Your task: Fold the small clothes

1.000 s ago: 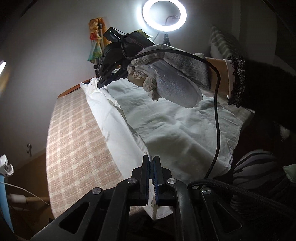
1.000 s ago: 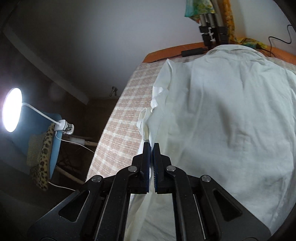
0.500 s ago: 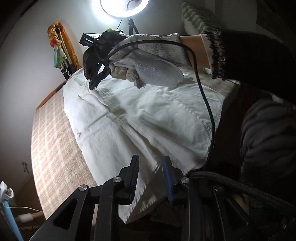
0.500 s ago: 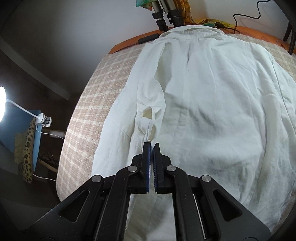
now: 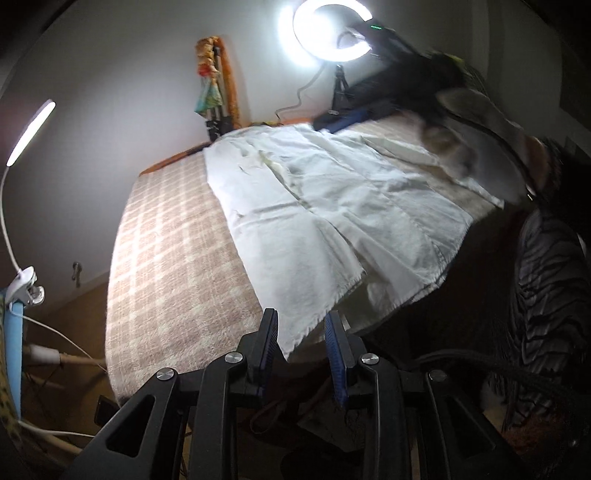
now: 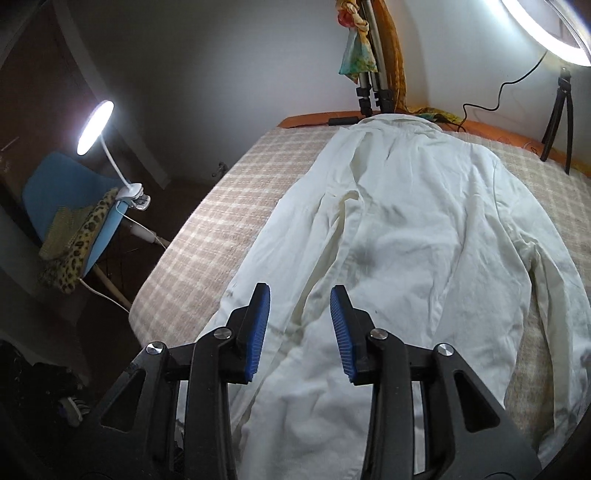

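Fingers of both grippers stand apart with nothing between the pads. The left gripper (image 5: 301, 341) sits low at the near edge of the table (image 5: 166, 258), its blue pads on either side of a frayed corner of the shirt (image 5: 332, 206) without closing on it; that position suits either a fresh pinch of the hem or a pull-away, and the view does not tell which. The right gripper (image 6: 300, 332) hovers over the shirt (image 6: 424, 229), above a long crease where one side appears turned in over the body, so one lengthwise fold looks laid and the other side remains.

White and lying collar away from the person, the shirt spreads along the table, its hem hanging past the near edge. A beige checked cloth covers the tabletop, probably giving grip so the fabric stays put. A ring light (image 5: 328, 29) stands at the far end, a clip lamp (image 6: 96, 127) is fixed to a blue chair (image 6: 70, 199) at the left, and a tripod (image 6: 371, 92) stands behind the collar. Walls are plain and dim.
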### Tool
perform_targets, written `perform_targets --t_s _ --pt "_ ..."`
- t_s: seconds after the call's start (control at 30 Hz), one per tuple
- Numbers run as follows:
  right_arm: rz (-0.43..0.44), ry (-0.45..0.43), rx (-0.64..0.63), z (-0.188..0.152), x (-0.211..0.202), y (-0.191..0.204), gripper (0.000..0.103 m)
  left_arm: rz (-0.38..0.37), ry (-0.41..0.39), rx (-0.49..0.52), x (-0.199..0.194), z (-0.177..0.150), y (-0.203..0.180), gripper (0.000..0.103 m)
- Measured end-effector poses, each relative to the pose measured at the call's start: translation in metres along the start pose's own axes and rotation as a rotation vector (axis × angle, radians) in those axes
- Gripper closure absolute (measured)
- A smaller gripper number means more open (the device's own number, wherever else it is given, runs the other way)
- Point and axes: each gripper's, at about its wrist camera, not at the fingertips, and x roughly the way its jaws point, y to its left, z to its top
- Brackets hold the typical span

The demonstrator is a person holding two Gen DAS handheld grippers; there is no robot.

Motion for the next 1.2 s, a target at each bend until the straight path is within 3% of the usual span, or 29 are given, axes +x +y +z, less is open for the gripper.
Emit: perform_targets --t_s 0.1,0.23,0.67,0.87,1.2 --pt "0.003 -0.038 0.03 -0.016 -0.03 -0.012 0.066 0.031 -0.057 0.005 -0.001 0.006 -0.01 0.075" --pt "-0.062 -0.105 0.069 -0.035 -0.074 -0.04 0.05 -0.003 -0.098 0.024 0.007 0.024 -0.029 0.074" --pt "-0.323 -0.136 0.354 -0.101 -0.178 -0.204 0.05 -0.206 -0.135 0.121 0.061 0.092 -0.13 0.061" --pt "-0.374 -0.08 0.508 -0.146 -0.192 -0.278 0.05 -0.283 -0.116 0.106 0.088 0.103 -0.153 0.06" --pt "-0.446 0.001 0.545 -0.175 -0.17 -0.31 0.05 -0.307 -0.059 0.058 0.127 0.107 -0.151 0.06"
